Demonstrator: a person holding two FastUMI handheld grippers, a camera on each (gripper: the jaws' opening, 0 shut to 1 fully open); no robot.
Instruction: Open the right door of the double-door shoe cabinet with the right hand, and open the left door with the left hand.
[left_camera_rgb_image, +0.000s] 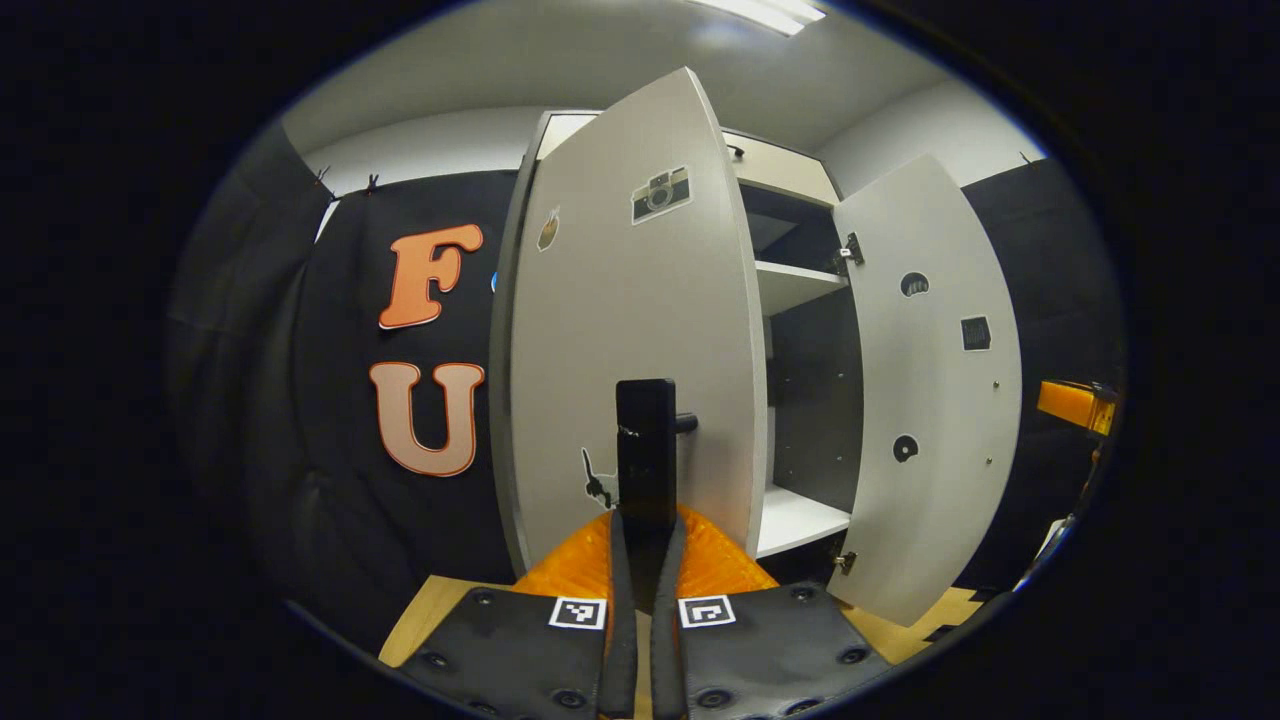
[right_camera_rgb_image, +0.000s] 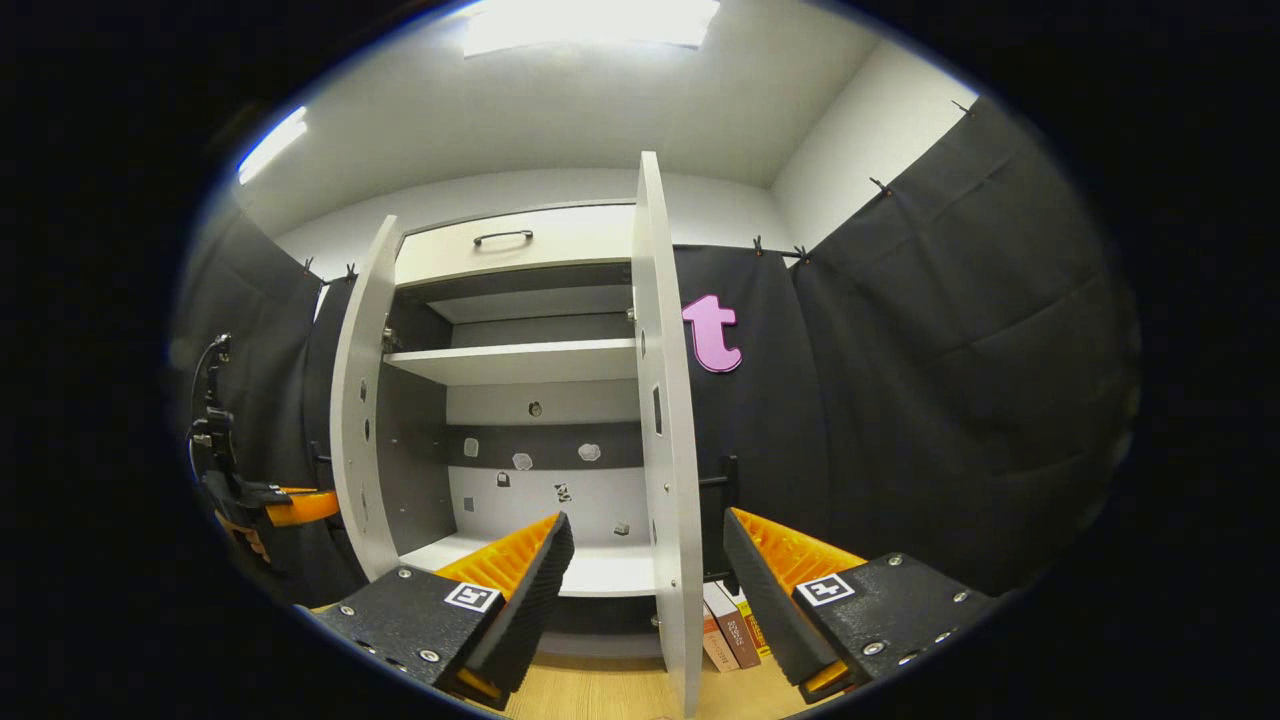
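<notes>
1. In the left gripper view we see the left gripper (left_camera_rgb_image: 645, 520) at the bottom centre with its jaws clenched on the dark vertical handle (left_camera_rgb_image: 646, 450) of the left door (left_camera_rgb_image: 620, 330), which fills the middle of the frame and stands swung well out from the cabinet (left_camera_rgb_image: 790, 290).

2. The right door (left_camera_rgb_image: 935, 390) sits at the right of that view, already wide open, with its inner face and hinges toward us.

3. In the right gripper view the right gripper (right_camera_rgb_image: 640, 580) is at the bottom, jaws released and spread wide; the edge of the right door (right_camera_rgb_image: 665, 450) stands between the two fingers, and neither finger appears to press on it.

4. We judge that both doors are open and the task is at its closing step: the left hand finishing its pull. The next move probably calls for letting go of the handle and drawing both grippers back without nudging the doors.

5. The shelves (right_camera_rgb_image: 515, 360) inside look bare. Small stickers on the back panel are too small to make out.

6. Some books (right_camera_rgb_image: 735, 625) stand on the floor at lower right of the door, partly hidden by the right finger. The other gripper (right_camera_rgb_image: 285, 505), at the far left edge, is half cut off.
</notes>
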